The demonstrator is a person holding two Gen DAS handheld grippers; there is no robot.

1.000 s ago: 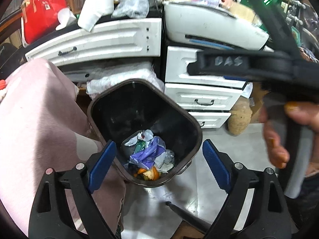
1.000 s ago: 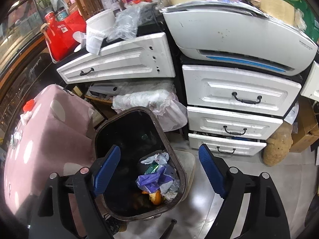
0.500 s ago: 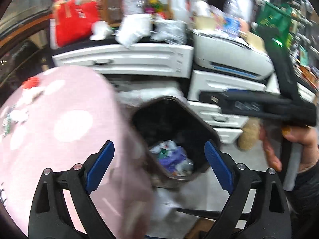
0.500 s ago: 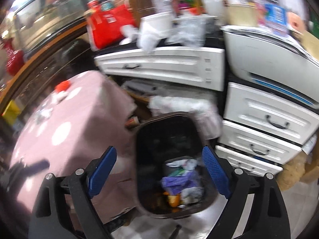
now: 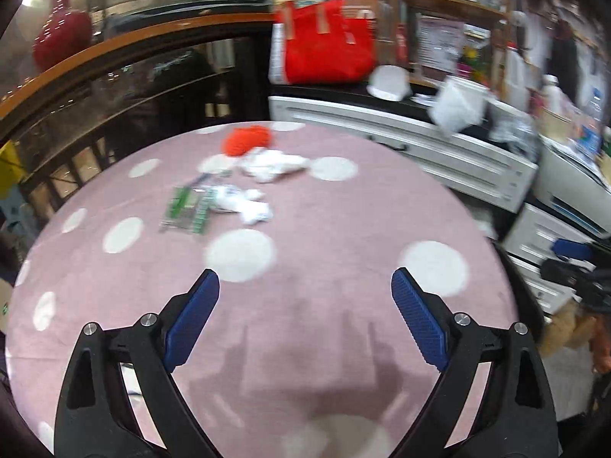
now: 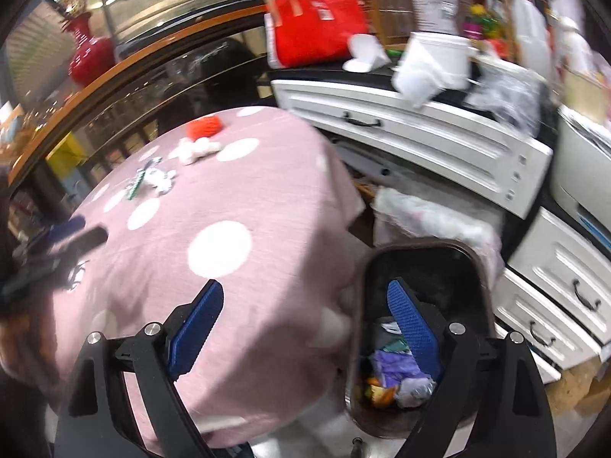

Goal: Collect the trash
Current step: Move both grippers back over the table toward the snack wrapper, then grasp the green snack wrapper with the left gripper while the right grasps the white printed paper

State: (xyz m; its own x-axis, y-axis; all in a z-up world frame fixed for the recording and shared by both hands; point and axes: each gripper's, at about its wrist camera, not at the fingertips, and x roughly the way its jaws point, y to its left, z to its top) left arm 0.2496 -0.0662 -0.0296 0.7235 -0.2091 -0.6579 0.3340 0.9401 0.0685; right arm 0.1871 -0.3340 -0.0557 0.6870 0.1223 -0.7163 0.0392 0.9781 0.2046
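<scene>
Trash lies at the far side of a round table under a pink dotted cloth (image 5: 343,229): a crumpled white tissue (image 5: 273,166), a second tissue wad (image 5: 244,202), a green wrapper (image 5: 189,210) and a red-orange lump (image 5: 248,139). My left gripper (image 5: 305,278) hangs open and empty over the table's near half, well short of them. My right gripper (image 6: 305,290) is open and empty above the table's edge beside a dark bin (image 6: 420,252). The bin holds purple, white and orange scraps (image 6: 393,370). The same tissues (image 6: 198,149) show small at the table's far side.
White drawer units (image 6: 420,122) with cups, bags and a red bag (image 6: 317,34) on top stand behind the bin and the table. A glass counter with a wooden rail (image 5: 114,49) curves behind the table. A white plastic bag (image 6: 431,217) lies behind the bin.
Both views swung left and rose from the bin toward the table. The bin has left the left wrist view, and the table trash has come into it. Both grippers stay open.
</scene>
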